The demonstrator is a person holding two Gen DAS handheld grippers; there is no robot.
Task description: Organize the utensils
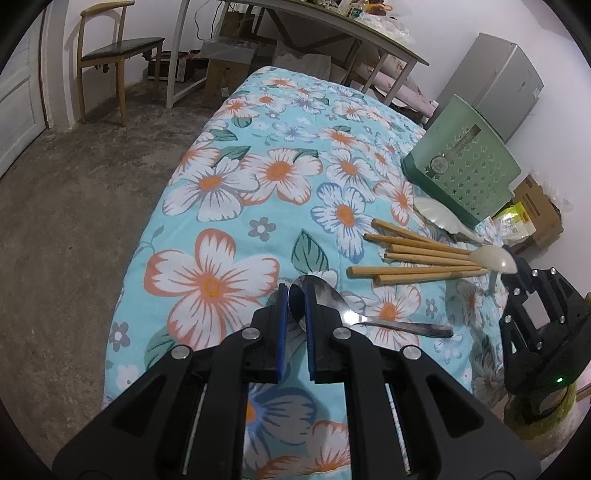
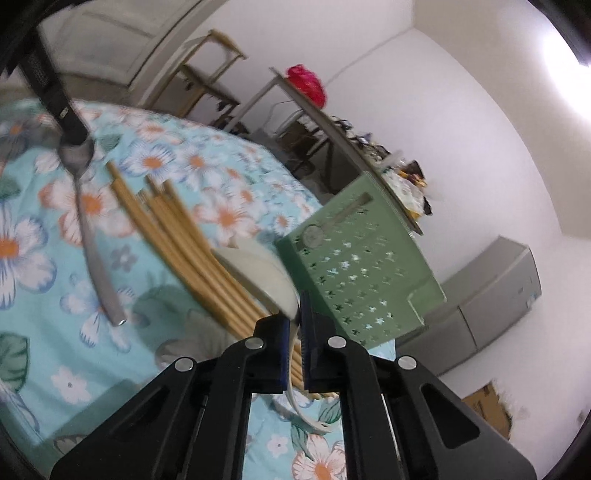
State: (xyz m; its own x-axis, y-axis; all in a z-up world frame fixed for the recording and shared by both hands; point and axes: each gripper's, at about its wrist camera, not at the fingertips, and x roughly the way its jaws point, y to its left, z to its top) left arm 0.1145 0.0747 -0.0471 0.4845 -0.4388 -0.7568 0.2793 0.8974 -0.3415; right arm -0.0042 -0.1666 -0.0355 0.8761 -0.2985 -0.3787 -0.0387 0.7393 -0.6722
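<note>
A metal spoon (image 1: 369, 314) lies on the floral cloth; my left gripper (image 1: 296, 295) is shut on its bowl. In the right wrist view the spoon (image 2: 92, 236) shows with the left fingers on its bowl. My right gripper (image 2: 294, 321) is shut on a white plastic spoon (image 2: 262, 280), lifted above the cloth; it also shows in the left wrist view (image 1: 495, 258). Several bamboo chopsticks (image 1: 417, 254) lie side by side on the cloth. A green perforated utensil basket (image 1: 461, 173) lies on its side behind them, also seen in the right wrist view (image 2: 362, 273).
A second white spoon (image 1: 443, 218) lies between the chopsticks and the basket. The table's left edge (image 1: 147, 236) drops to a concrete floor. A grey cabinet (image 1: 495, 81), a cluttered desk (image 1: 332, 26) and a chair (image 1: 110, 51) stand behind.
</note>
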